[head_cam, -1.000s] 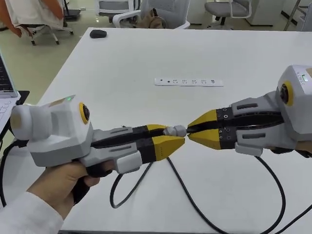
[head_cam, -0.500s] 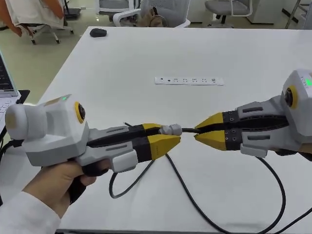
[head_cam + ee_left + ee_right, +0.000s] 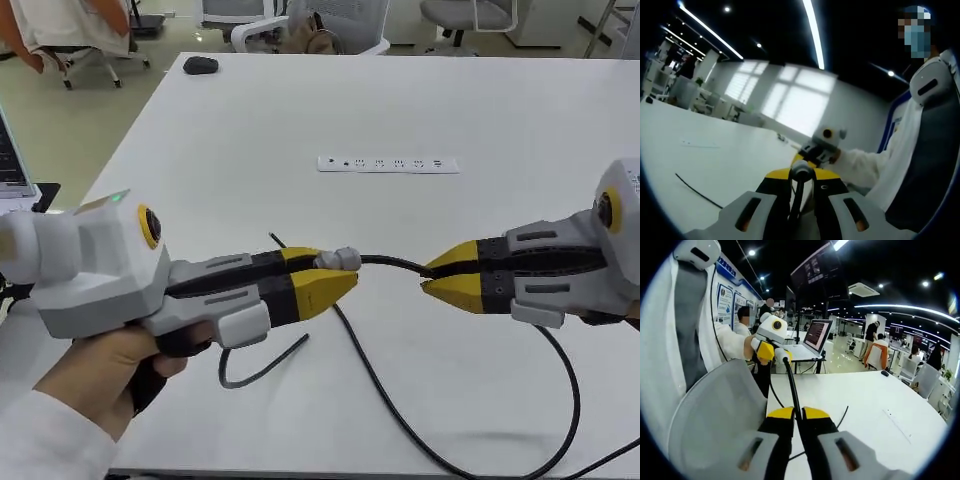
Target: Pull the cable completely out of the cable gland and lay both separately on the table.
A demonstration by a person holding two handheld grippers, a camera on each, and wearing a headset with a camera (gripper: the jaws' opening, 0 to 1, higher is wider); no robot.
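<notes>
In the head view my left gripper (image 3: 345, 270) is shut on the grey cable gland (image 3: 338, 260) above the white table (image 3: 480, 110). A stretch of black cable (image 3: 390, 263) runs from the gland's mouth to my right gripper (image 3: 427, 277), which is shut on it. More cable leaves the gland's back and curls on the table (image 3: 262, 368). In the left gripper view the gland (image 3: 802, 171) sits between my jaws (image 3: 802, 176), and the right gripper (image 3: 826, 142) faces me. In the right gripper view the cable (image 3: 791, 387) rises from my shut jaws (image 3: 799, 413) to the gland (image 3: 781, 354).
A white power strip (image 3: 388, 165) lies at mid-table and a dark mouse (image 3: 201, 66) near the far left corner. Office chairs (image 3: 345, 22) stand behind the table. A laptop edge (image 3: 10, 165) shows at the left. A long cable loop (image 3: 560, 400) lies under the right gripper.
The two grippers have drawn apart, left going left and right going right. A longer stretch of black cable now shows between the gland and the right gripper. The loop behind the gland has shrunk.
</notes>
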